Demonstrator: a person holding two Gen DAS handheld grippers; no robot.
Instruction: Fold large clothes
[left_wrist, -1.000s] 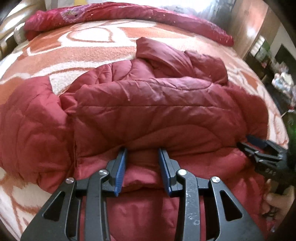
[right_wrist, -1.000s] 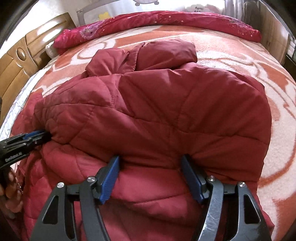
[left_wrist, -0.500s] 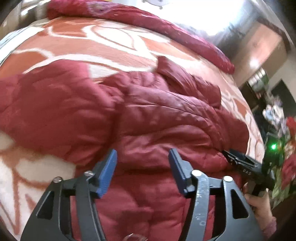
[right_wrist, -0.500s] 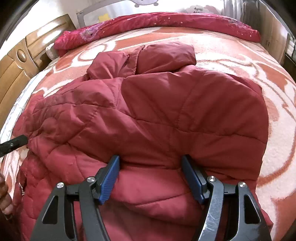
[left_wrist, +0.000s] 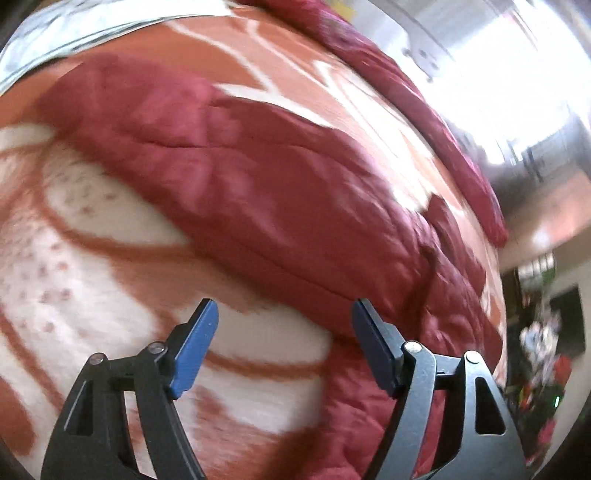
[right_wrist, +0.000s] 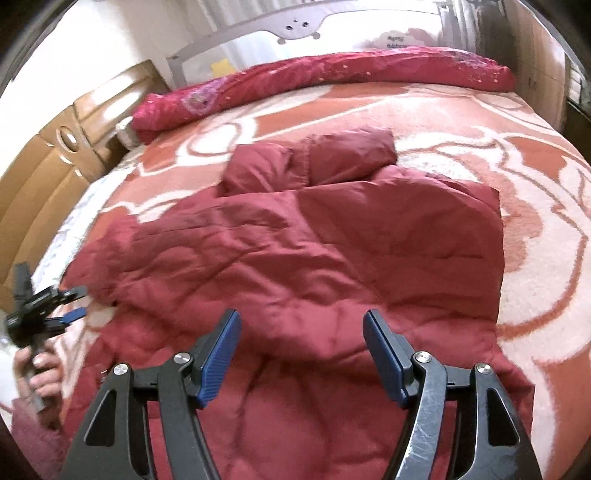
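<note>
A dark red quilted jacket (right_wrist: 332, 258) lies partly folded on the bed, hood at the far end. My right gripper (right_wrist: 301, 321) hovers open above the jacket's near part, with nothing pinched between its blue pads. My left gripper (left_wrist: 284, 310) has its jaws opening over the orange and white bedspread (left_wrist: 110, 295), nothing between them. Just beyond it stretches the jacket's spread sleeve (left_wrist: 258, 192). From the right wrist view the left gripper (right_wrist: 75, 302) shows at the jacket's left edge, held by a hand (right_wrist: 40, 365).
A rolled red quilt (right_wrist: 332, 74) lies across the far end of the bed, before a grey rail (right_wrist: 295, 22). A wooden headboard (right_wrist: 55, 166) stands to the left. Dark furniture with flowers (left_wrist: 546, 350) stands off the bed's right side.
My left gripper let go of the jacket's near fold, opened wide and swung left over the bedspread, rolling as it went. My right gripper rose off the jacket fold it straddled.
</note>
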